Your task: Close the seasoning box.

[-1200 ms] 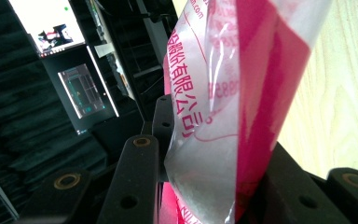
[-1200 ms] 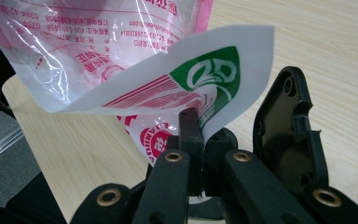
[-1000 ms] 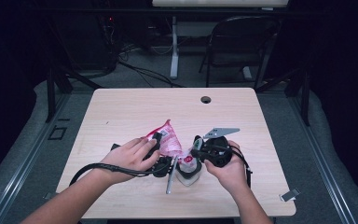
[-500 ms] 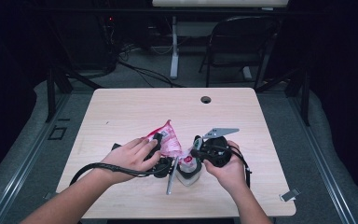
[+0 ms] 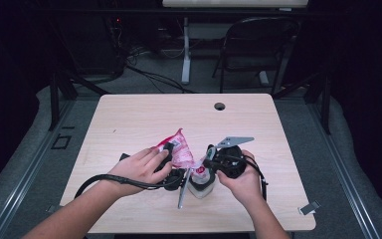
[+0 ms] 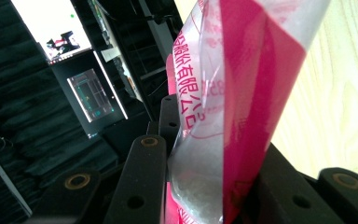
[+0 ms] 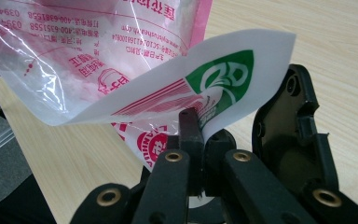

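A pink and clear plastic bag [image 5: 177,148] of white grains is held up over the wooden table [image 5: 139,117], between both hands. My left gripper [image 5: 173,160] is shut on the bag's body; its jaws have just been closing with the bag [image 6: 242,93] pinched between them. My right gripper [image 5: 207,162] is shut on the bag's torn white and green corner flap [image 7: 214,74], while the rest of the bag [image 7: 93,56] hangs above its jaws. Under the bag's low corner stands a small clear jar [image 5: 200,182].
A thin metal strip [image 5: 183,189] leans against the jar on its left. The table has a cable hole [image 5: 220,106] near its far edge and a small clip [image 5: 309,208] at its near right corner. A dark chair [image 5: 258,45] stands behind the table.
Both hands and the bag stay where they were. The fingers of the left hand have curled a little tighter around the left gripper.
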Demonstrator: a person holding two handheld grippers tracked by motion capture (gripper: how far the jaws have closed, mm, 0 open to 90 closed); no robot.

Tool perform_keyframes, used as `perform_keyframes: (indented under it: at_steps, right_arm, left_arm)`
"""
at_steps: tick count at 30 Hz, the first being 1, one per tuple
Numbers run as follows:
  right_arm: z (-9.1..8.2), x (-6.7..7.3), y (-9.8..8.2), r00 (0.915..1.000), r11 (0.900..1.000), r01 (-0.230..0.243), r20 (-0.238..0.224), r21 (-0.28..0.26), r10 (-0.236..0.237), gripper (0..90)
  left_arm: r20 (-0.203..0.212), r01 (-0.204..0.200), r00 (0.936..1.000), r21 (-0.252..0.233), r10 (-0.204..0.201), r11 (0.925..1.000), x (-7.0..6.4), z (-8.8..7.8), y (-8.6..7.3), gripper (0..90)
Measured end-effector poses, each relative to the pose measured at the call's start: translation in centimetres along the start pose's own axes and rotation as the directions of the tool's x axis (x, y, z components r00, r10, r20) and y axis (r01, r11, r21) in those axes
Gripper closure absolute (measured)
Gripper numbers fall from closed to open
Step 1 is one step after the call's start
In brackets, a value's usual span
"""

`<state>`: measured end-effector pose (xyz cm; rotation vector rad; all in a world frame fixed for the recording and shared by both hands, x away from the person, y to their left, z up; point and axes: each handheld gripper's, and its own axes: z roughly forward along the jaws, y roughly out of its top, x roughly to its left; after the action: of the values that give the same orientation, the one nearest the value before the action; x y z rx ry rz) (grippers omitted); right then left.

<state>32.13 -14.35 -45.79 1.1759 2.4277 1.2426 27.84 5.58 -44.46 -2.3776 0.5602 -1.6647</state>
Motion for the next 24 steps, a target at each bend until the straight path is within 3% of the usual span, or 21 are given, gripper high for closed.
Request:
perform_keyframes:
  at_steps: [5,6,11,24]
  right_arm:
    - [0.07,-0.03,-0.01,1.0,1.0,0.002,0.005,-0.004,-0.002,90.0]
    - [0.05,-0.06,0.0,1.0,1.0,0.004,0.006,-0.003,-0.004,90.0]
    - [0.06,-0.12,0.0,0.9999,1.0,0.006,0.01,-0.005,-0.006,90.0]
    - [0.23,-0.24,-0.03,1.0,1.0,-0.003,0.006,0.0,0.003,90.0]
  left_arm:
    - [0.0,-0.009,1.0,0.008,0.009,0.9999,0.03,0.02,0.11,78.3]
    - [-0.024,-0.019,0.9995,0.003,0.019,0.9998,0.04,0.03,0.17,78.3]
    - [-0.032,-0.02,0.9993,0.005,0.02,0.9998,0.07,-0.01,0.32,78.3]
    - [-0.038,-0.037,0.9986,0.011,0.037,0.9993,0.12,-0.1,0.58,78.3]
